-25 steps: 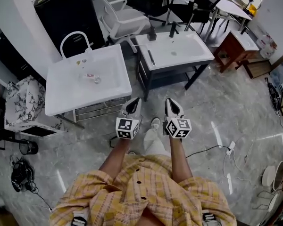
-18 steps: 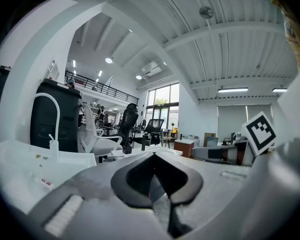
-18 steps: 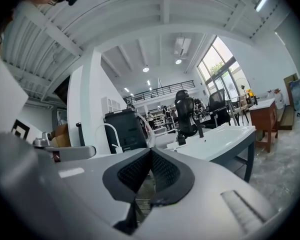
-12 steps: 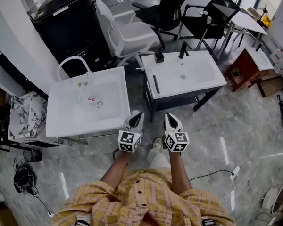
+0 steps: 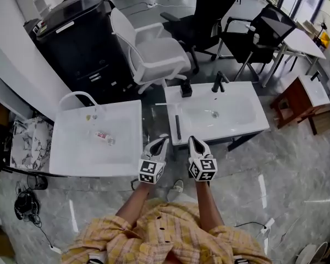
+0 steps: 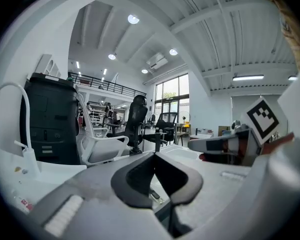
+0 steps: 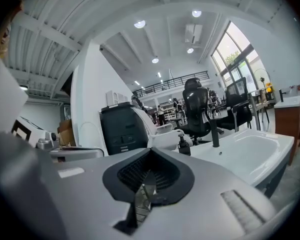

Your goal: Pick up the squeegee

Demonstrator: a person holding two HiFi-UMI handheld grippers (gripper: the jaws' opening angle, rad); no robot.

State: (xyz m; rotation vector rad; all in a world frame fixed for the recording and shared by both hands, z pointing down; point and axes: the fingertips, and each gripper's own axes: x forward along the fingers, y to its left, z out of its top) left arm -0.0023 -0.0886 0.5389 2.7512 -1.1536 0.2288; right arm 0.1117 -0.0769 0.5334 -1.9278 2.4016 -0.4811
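The squeegee [image 5: 177, 127] is a slim dark bar lying lengthwise on the left rim of the right-hand white sink [image 5: 247, 122]. Both grippers are held side by side just in front of that sink's near-left corner. My left gripper [image 5: 164, 141] points at the gap between the two sinks, and its jaws meet at the tips with nothing in them [image 6: 154, 154]. My right gripper [image 5: 191, 140] sits just short of the squeegee's near end, shut and empty [image 7: 151, 150]. Neither gripper touches the squeegee.
A second white sink [image 5: 77, 158] with a white arched faucet [image 5: 77, 97] and a small bottle [image 5: 103, 137] stands to the left. The right sink carries a black faucet [image 5: 218, 82] and soap dispenser [image 5: 186, 89]. Office chairs [image 5: 154, 54] and a black cabinet [image 5: 77, 32] stand behind.
The person has walked toward the sinks. Both grippers have come forward from over the floor to the right sink's near-left corner, still shut.
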